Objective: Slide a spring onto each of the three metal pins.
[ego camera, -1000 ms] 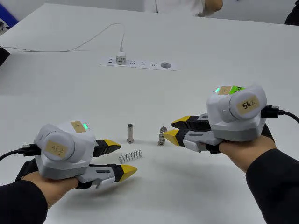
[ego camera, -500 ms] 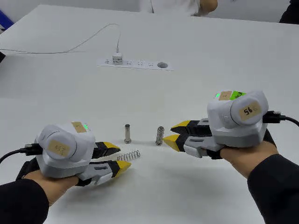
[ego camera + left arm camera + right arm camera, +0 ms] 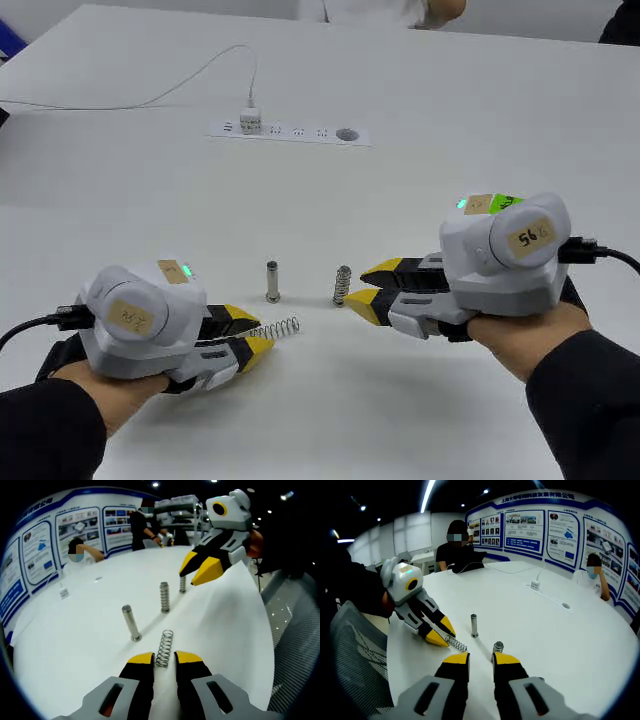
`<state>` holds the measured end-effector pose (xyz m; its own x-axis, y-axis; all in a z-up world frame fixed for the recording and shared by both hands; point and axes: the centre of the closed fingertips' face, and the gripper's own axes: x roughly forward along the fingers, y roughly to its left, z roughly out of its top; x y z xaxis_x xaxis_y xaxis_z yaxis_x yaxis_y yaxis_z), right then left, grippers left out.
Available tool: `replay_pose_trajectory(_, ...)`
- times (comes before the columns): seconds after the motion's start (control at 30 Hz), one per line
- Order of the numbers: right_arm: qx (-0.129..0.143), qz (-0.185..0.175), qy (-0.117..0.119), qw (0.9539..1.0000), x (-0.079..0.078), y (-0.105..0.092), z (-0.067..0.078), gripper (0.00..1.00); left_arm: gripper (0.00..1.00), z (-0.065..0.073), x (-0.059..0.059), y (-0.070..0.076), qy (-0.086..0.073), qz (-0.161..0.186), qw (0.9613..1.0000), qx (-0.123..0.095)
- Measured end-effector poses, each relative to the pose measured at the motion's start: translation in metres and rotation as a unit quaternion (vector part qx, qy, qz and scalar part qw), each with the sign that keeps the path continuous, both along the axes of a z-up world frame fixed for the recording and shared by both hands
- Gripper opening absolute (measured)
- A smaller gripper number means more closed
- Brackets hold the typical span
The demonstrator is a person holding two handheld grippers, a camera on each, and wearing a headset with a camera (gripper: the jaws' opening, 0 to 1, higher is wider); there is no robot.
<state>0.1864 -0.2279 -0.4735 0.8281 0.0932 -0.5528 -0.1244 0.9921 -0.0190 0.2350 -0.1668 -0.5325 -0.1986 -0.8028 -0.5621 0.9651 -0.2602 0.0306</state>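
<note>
Left gripper [image 3: 260, 333] is pinching the spring [image 3: 277, 328], hiding its near end — bare pin [image 3: 272, 281] at its 12 o'clock. Right gripper [image 3: 357, 286], barely parted and empty, is hovering beside a sprung pin [image 3: 343, 286].

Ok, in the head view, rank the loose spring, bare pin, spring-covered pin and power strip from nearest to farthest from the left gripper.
From the left gripper:
1. The loose spring, between its jaws.
2. The bare pin, just ahead, upright.
3. The spring-covered pin, ahead and right, near the right gripper.
4. The power strip, far across the table.
</note>
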Motion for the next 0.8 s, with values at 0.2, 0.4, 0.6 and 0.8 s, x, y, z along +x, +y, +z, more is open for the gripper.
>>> replay_pose_trajectory(0.2, 0.002, 0.004, 0.0, 1.0, 0.001, 0.003, -0.001, 0.19, 0.13, -0.004, 0.0, 0.001, -0.012, -0.007, 0.9999, 0.005)
replay_pose_trajectory(0.4, 0.004, 0.009, 0.0, 1.0, 0.002, 0.007, -0.001, 0.19, 0.11, -0.005, 0.002, 0.001, -0.022, -0.01, 0.9997, 0.006)
replay_pose_trajectory(0.6, 0.006, 0.015, 0.0, 0.9999, 0.001, 0.011, -0.001, 0.19, 0.11, -0.001, -0.001, 0.002, -0.021, -0.012, 0.9997, 0.001)
replay_pose_trajectory(0.8, 0.011, 0.03, 0.006, 0.9995, 0.001, 0.018, -0.004, 0.19, 0.11, 0.008, -0.008, 0.003, -0.018, -0.023, 0.9996, -0.006)
